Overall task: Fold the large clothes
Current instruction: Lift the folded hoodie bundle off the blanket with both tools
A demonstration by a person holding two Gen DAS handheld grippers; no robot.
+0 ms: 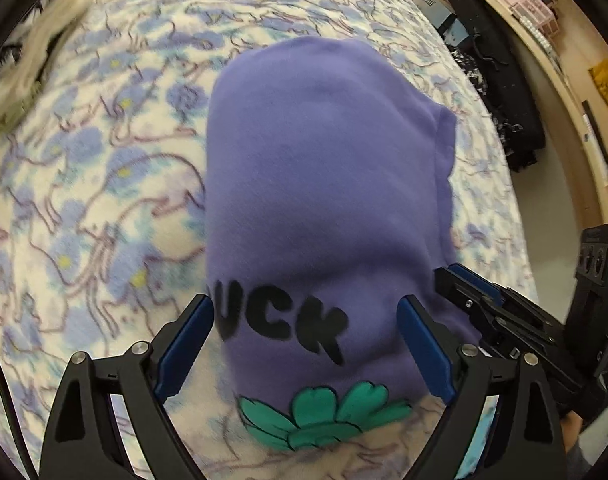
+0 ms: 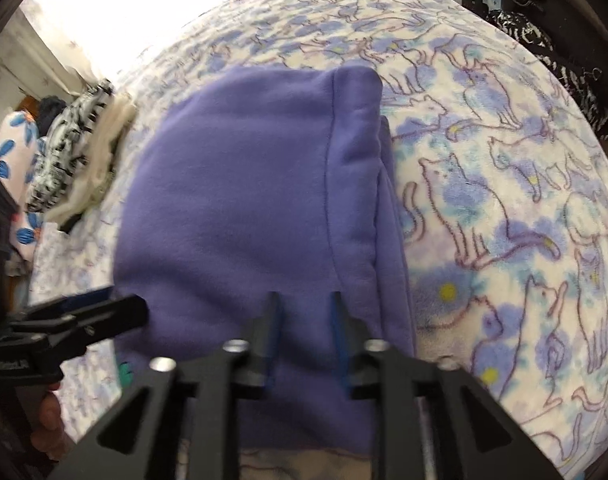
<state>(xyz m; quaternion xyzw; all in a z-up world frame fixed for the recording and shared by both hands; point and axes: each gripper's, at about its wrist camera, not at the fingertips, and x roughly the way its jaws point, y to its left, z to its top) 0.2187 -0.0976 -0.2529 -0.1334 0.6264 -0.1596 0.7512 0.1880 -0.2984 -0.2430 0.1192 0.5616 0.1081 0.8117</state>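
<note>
Purple sweatshirt [image 1: 323, 184] fills the centre of both views, folded into a thick bundle on the cat-print blanket [image 1: 96, 184]. It looks soft, floppy and light, best pinched at a doubled edge. Left gripper [image 1: 305, 320] gapes wide over its near edge; right gripper [image 2: 305, 312] stands half open, gripping nothing.
</note>
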